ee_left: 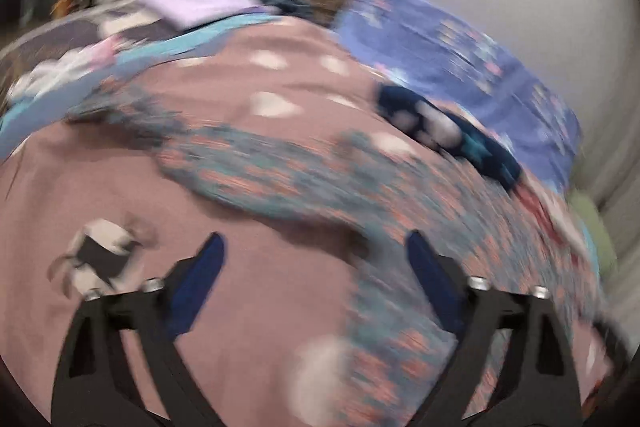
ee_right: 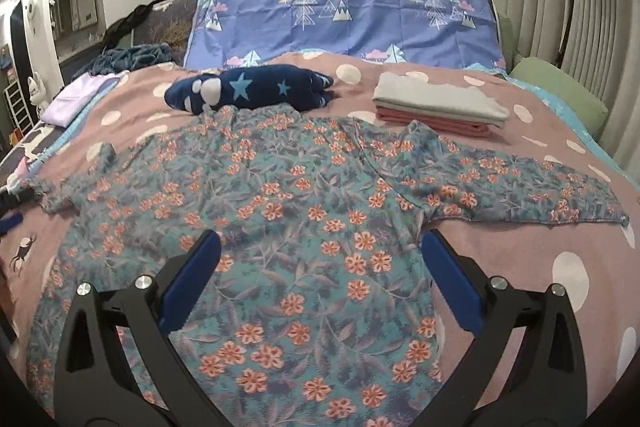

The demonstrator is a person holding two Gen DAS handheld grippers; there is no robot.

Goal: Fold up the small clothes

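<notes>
A teal floral long-sleeved shirt point(ee_right: 304, 195) lies spread flat on the pink dotted bedspread point(ee_right: 500, 259), both sleeves stretched out. My right gripper point(ee_right: 320, 247) is open and empty, hovering over the shirt's body. The left wrist view is blurred by motion. In it the shirt point(ee_left: 280, 171) shows as a teal band, its left sleeve ahead of my left gripper point(ee_left: 314, 247), which is open and empty above the bedspread point(ee_left: 100, 187).
A stack of folded grey and pink clothes point(ee_right: 440, 107) sits at the back right. A navy star-patterned garment point(ee_right: 256, 89) lies behind the shirt. A purple pillow point(ee_right: 352, 15), a lilac folded cloth point(ee_right: 76, 99) and a green cushion point(ee_right: 560, 87) are at the edges.
</notes>
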